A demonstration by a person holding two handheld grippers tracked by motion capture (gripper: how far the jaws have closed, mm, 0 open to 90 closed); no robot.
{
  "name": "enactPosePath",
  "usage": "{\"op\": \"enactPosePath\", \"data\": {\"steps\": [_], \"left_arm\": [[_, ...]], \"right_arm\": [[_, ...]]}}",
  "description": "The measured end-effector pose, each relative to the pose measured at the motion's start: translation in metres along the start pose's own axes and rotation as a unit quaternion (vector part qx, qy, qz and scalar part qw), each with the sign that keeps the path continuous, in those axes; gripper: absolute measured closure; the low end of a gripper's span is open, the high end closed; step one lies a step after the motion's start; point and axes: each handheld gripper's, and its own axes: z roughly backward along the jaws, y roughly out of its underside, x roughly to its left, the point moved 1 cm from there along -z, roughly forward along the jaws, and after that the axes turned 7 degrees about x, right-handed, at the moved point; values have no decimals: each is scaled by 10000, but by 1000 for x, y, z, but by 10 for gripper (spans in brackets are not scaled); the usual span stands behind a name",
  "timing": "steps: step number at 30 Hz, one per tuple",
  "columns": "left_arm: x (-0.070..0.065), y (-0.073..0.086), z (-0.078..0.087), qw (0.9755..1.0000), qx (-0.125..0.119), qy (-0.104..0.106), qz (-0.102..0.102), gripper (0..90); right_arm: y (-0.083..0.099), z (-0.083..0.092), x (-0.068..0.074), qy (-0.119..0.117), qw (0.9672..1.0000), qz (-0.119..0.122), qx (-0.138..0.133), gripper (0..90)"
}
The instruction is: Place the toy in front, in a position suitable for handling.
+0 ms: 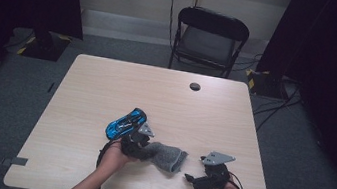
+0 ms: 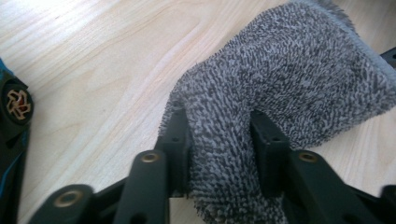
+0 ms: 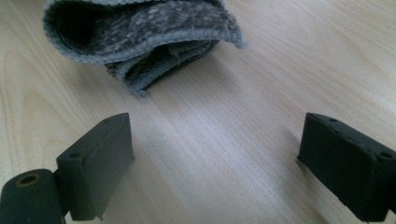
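One grey terry cloth, folded into a thick wad, lies on the table toward its 6 o'clock edge, with a blue toy car just beside it at 10 o'clock. The left gripper pinches the cloth's near fold between its pads, while the right gripper, at the cloth's 4 o'clock, stands wide apart and empty. Judging by this, the folding looks partly done, with the right gripper yet to take hold.
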Motion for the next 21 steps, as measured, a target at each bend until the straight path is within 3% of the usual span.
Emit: {"op": "enactPosePath", "data": {"steps": [2,3,5,6,7,9,15,20,21], "left_arm": [[0,0,0,10000,-13,-4,7,583],[1,0,1,10000,2,-5,34,459],[1,0,2,10000,21,-29,44,349],[1,0,5,10000,9,-41,88,349],[2,1,9,9999,26,-93,44,271],[3,3,16,9998,50,-165,46,223],[8,18,36,9998,38,-175,18,207],[13,50,46,9995,178,-225,110,204],[13,50,46,9995,178,-225,110,204]], "right_arm": [[0,0,0,-3,10000,3,1,93],[0,0,0,-11,10000,12,0,93],[0,0,0,-12,10000,12,0,93],[0,0,0,-13,10000,14,0,93],[0,0,0,-13,10000,15,0,93],[0,0,0,-13,10000,15,0,93],[0,0,0,-12,10000,15,0,93],[0,0,0,-12,10000,16,0,93],[0,0,0,-12,10000,16,0,93]]}}
